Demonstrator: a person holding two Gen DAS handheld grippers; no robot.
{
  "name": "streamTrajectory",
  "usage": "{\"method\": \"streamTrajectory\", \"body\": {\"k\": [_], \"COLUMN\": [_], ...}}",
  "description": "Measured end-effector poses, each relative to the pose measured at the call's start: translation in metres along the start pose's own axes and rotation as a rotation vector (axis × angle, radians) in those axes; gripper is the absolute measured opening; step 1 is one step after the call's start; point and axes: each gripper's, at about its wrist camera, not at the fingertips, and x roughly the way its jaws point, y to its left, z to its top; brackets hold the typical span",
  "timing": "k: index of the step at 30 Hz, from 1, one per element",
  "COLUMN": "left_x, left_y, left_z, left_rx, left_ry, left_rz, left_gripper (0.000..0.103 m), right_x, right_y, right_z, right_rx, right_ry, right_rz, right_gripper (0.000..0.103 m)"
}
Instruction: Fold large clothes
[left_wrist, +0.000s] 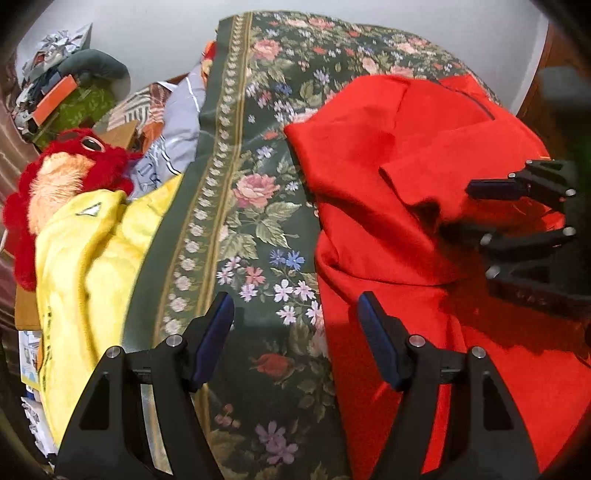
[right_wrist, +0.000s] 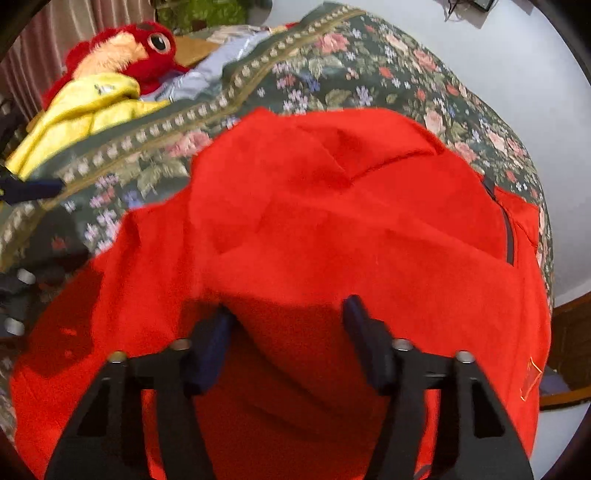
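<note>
Bedspread (left_wrist: 258, 221), floral, bears red garment (right_wrist: 332, 221); both grippers (left_wrist: 295, 314) (right_wrist: 288, 317) released, grasping nothing

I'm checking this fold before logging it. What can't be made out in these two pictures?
- Right gripper: right wrist view is motion-blurred and the red garment bulges between the fingers; whether the pads pinch it is unclear.
- Garment's near hem: cut off by the bottom edge and the gripper bodies in both views.
- Small orange label: too small and blurred to read.
- Plush toy: body hidden under the yellow cloth, left wrist view.
</note>
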Motion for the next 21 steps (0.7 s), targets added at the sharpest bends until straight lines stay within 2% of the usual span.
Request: {"method": "streamTrajectory", "body": {"k": [1, 2, 5, 8, 11, 17, 18, 20, 21], "left_x": [0.005, 0.010, 0.020, 0.031, 0.038, 0.017, 0.014, 0.010, 0.011], "left_y": [-0.001, -0.002, -0.008, -0.015, -0.018, -0.021, -0.023, -0.033, -0.037], "left_z": [0.001, 0.003, 0.005, 0.007, 0.010, 0.015, 0.016, 0.014, 0.014], "left_rx": [-0.002, -0.007, -0.007, 0.007, 0.000, -0.033, -0.024, 0.033, 0.058], "left_ry": [0.018, 0.033, 0.057, 0.074, 0.092, 0.061, 0.053, 0.039, 0.039], "left_rz": [0.011, 0.024, 0.013, 0.034, 0.050, -0.018, -0.019, 0.017, 0.043], "left_gripper": [0.069, 0.069, 0.069, 0.069, 0.069, 0.069, 0.070, 0.080, 0.090], "right_x": [-0.001, -0.002, -0.018, -0.040, -0.077, -0.158, -0.168, -0.188, -0.194], "right_y": [-0.002, -0.003, -0.008, -0.022, -0.044, -0.100, -0.107, -0.126, -0.134], "right_z": [0.001, 0.003, 0.005, 0.009, 0.013, 0.005, 0.003, -0.006, -0.010], "right_rx": [0.017, 0.038, 0.069, 0.125, 0.175, 0.314, 0.330, 0.378, 0.399], "right_ry": [-0.001, -0.006, -0.090, -0.150, -0.238, -0.412, -0.432, -0.474, -0.487], "right_rz": [0.040, 0.059, 0.017, 0.039, 0.013, -0.017, -0.025, -0.036, -0.042], "right_gripper": [0.015, 0.009, 0.007, 0.007, 0.007, 0.007, 0.007, 0.007, 0.007]}}
